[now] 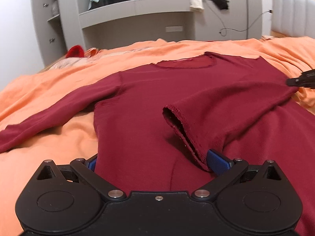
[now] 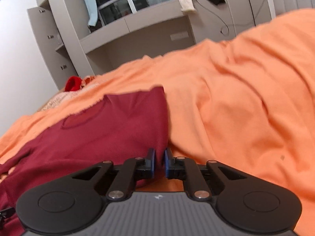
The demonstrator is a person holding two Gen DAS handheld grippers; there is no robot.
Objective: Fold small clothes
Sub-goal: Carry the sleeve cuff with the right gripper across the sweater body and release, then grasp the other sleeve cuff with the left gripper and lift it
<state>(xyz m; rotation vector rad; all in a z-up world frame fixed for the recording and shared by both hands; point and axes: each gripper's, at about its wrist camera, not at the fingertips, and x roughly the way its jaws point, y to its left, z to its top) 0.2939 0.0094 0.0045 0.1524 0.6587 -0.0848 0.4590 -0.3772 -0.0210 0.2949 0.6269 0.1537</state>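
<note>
Two black claws with blue pads are working over one dark red long-sleeved knit top [image 1: 149,98], which is lying spread flat on the orange sheet [image 1: 59,82] of a bed, neckline [image 1: 185,64] toward the grey wall unit [image 1: 137,19] beyond.

Seen from its own camera, the left claw [image 1: 155,163] is pointing downward over the lower part of the top, its jaws standing wide apart. One sleeve is lying folded across the chest of the top, and its open cuff [image 1: 183,129] is reaching down to the right-hand pad [image 1: 217,162], resting against it; the other pad [image 1: 92,163] is sitting at the top's side edge, well apart from the first, so nothing is being pinched here. The other sleeve [image 1: 49,116] is trailing out flat on the sheet, away from the top's body.

Seen from its own camera, the right claw [image 2: 159,163] is also tilting downward at the top's outer edge, beside the bare sheet. Its jaws are nearly together, with a fold of the red fabric [image 2: 160,153] running down into the narrow gap between the pads, so it is gripping the top's edge. In the left view this claw's dark tip [image 1: 299,80] is showing at the top's far side edge.

A small bright red item [image 1: 75,51] is lying at the bed's edge, well apart from the top.
</note>
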